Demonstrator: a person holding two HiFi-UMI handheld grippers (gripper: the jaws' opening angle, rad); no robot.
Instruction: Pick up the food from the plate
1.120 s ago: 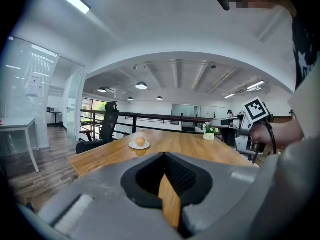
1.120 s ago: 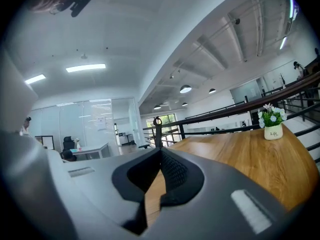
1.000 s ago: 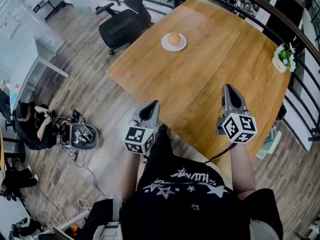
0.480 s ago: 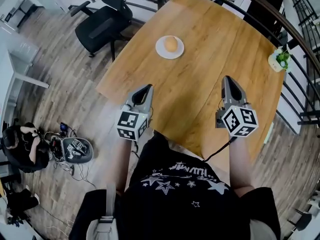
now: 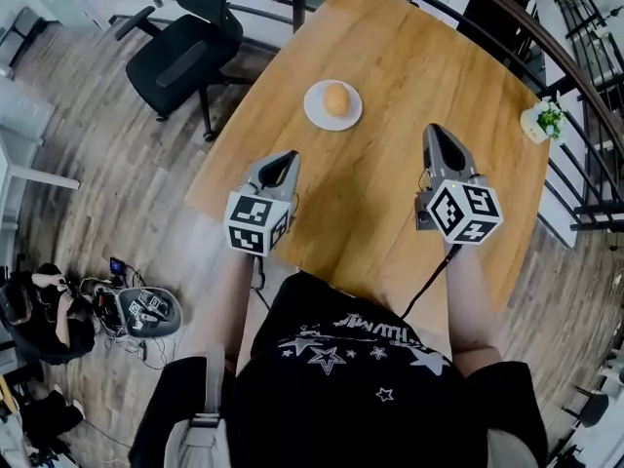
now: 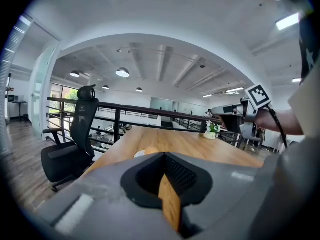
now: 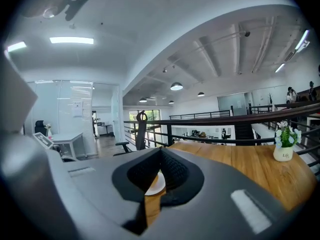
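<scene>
Food point(image 5: 336, 98) on plate point(image 5: 316, 115), shirt print point(image 5: 375, 331) illegible

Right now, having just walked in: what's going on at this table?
A person holds the left grey tongs and the right grey tongs above the near side of the light wooden table, both shut and empty. The round orange-brown food sits untouched on the small white plate, farther along the table ahead of them.
</scene>
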